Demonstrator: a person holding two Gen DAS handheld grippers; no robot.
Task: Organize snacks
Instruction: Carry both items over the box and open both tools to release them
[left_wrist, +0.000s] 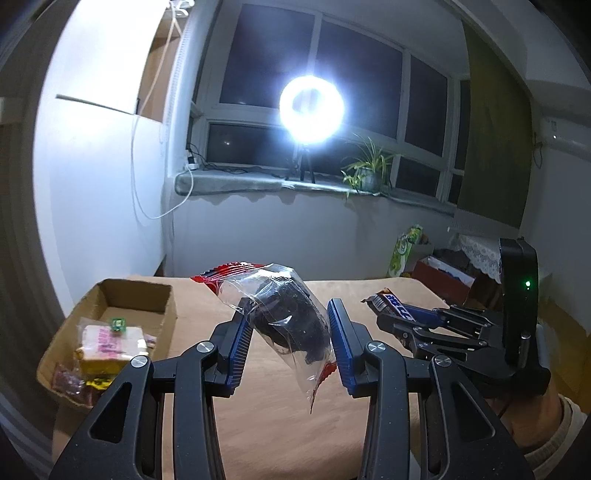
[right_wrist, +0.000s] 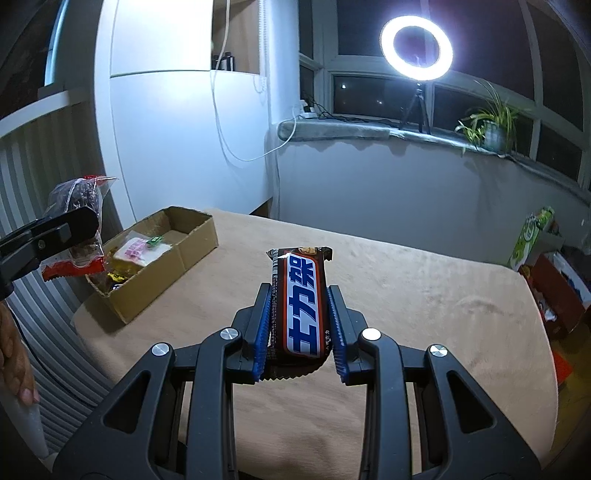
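Note:
My left gripper (left_wrist: 290, 317) is shut on a clear packet with a dark cake and red ends (left_wrist: 284, 314), held above the tan table (left_wrist: 266, 406); the packet also shows in the right wrist view (right_wrist: 79, 206). My right gripper (right_wrist: 300, 295) is shut on a brown chocolate bar with a blue and white label (right_wrist: 301, 299), held above the table (right_wrist: 424, 314). The bar also shows in the left wrist view (left_wrist: 395, 301), to the right of my left gripper. A cardboard box (left_wrist: 162, 314) (right_wrist: 192, 243) at the table's left holds several wrapped snacks (left_wrist: 107, 343) (right_wrist: 140, 251).
A ring light on a tripod (left_wrist: 312, 109) (right_wrist: 416, 48) and a potted plant (left_wrist: 365, 170) (right_wrist: 493, 127) stand on the windowsill behind the table. Boxes and a green bag (left_wrist: 406, 251) (right_wrist: 532, 232) lie on the floor at the right. A white wall (left_wrist: 92, 184) is at the left.

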